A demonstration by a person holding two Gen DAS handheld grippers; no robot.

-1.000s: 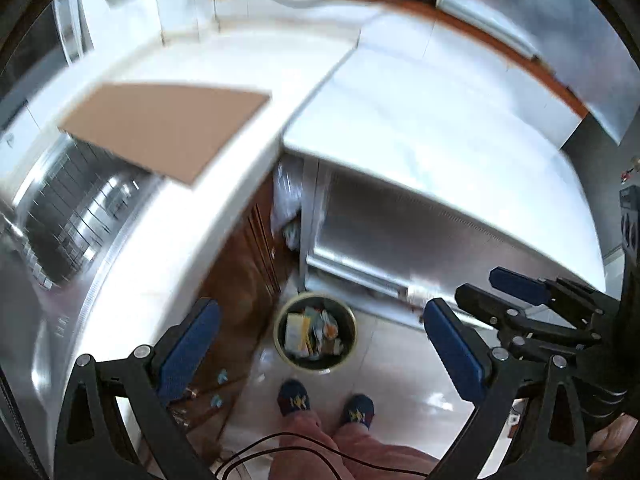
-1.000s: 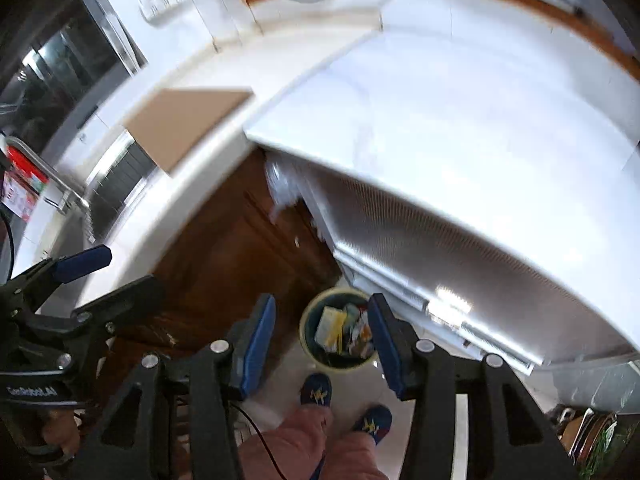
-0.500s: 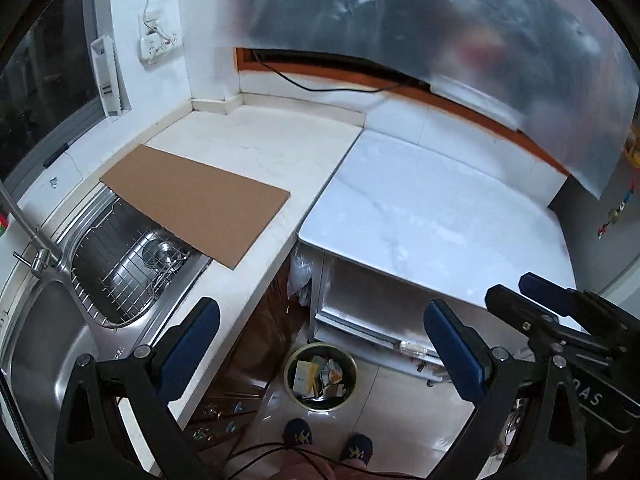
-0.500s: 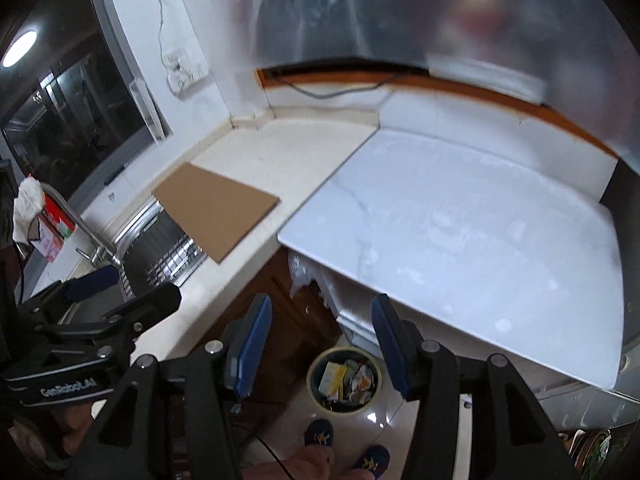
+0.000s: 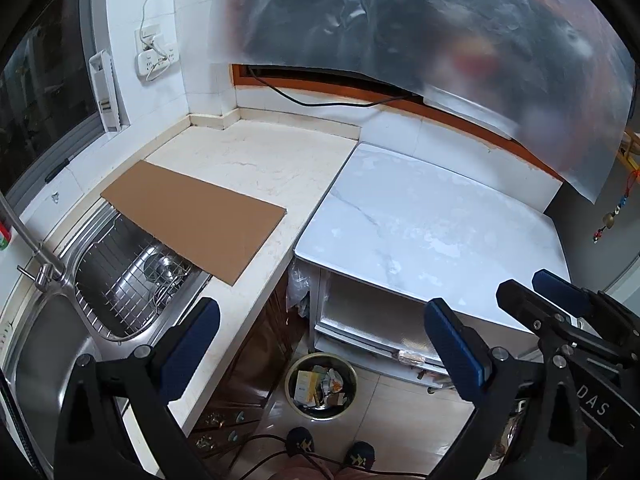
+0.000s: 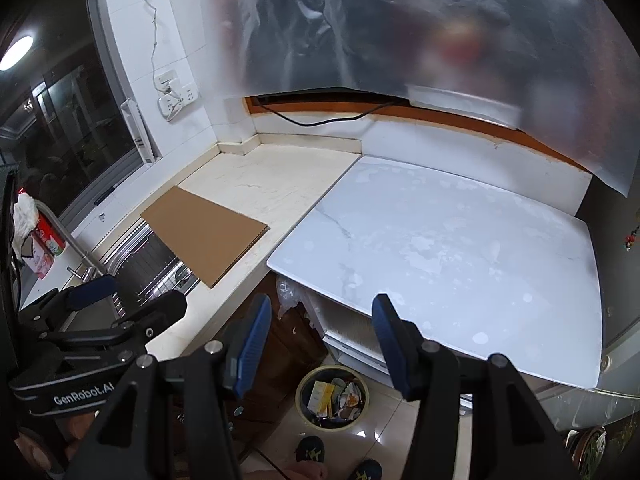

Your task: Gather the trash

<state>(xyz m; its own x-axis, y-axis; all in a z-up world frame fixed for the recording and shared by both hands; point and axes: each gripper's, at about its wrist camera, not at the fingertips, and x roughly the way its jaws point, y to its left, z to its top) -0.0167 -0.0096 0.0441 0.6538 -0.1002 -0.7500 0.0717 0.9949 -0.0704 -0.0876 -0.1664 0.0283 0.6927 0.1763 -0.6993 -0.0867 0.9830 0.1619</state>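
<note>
Both of my grippers are empty here. Left gripper (image 5: 320, 344) has its blue pads spread wide, nothing between them. Right gripper (image 6: 318, 340) is spread too, a bit narrower, also holding nothing (I can see its fingers from the left camera as well, off to the right).

Landmark: the trash bin (image 5: 321, 385) on the floor, round, metal-looking. It sits below the worktop edge, in front of the gap where the beige worktop (image 5: 256, 160) meets the white marble slab (image 5: 432, 224). The collected trash (image 6: 334, 396) is already inside it, paper scraps and wrappers, roughly filling it. Shoe tips show just in front of the bin.

Above and left of the bin a cardboard sheet (image 5: 196, 220) lies flat, half on the worktop, half over the sink rack (image 5: 132, 276). Otherwise both surfaces above the bin look bare, no loose litter that I can spot.

Step in hand, my read: between drops, scanning for the next piece, or the job is about finished.

Next move: if the cardboard counts as trash, pinch its overhanging edge and carry it down to the bin (likely too wide to fit flat); if not, I'd call it done
</note>
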